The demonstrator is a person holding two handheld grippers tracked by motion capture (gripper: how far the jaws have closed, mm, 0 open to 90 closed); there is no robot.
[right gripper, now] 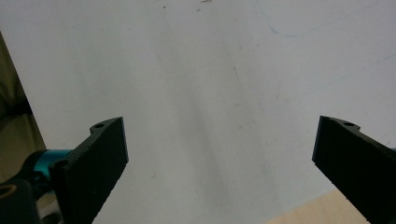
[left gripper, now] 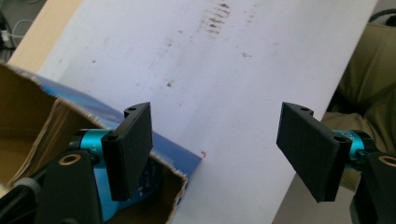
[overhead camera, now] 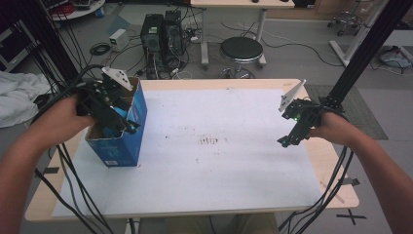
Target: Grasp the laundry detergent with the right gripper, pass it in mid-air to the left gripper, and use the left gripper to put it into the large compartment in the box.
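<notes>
The blue box [overhead camera: 119, 141] stands open at the surface's [overhead camera: 219, 185] left edge. Left gripper [overhead camera: 122, 124] hovers above its opening, fingers apart, empty. Right gripper [overhead camera: 287, 141] angles downward, fingers apart.

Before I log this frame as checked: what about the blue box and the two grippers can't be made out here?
- Blue cardboard box: its inside is hidden in the high view by the left gripper and the hand.
- Same box in the left gripper view: cut off by the frame edge, floor unseen.
- Box print: too small to read.
- Right gripper: jaw tips dark and blurred in the high view.

Blue cardboard box [overhead camera: 119, 139], open-topped, upright, table's left edge
</notes>
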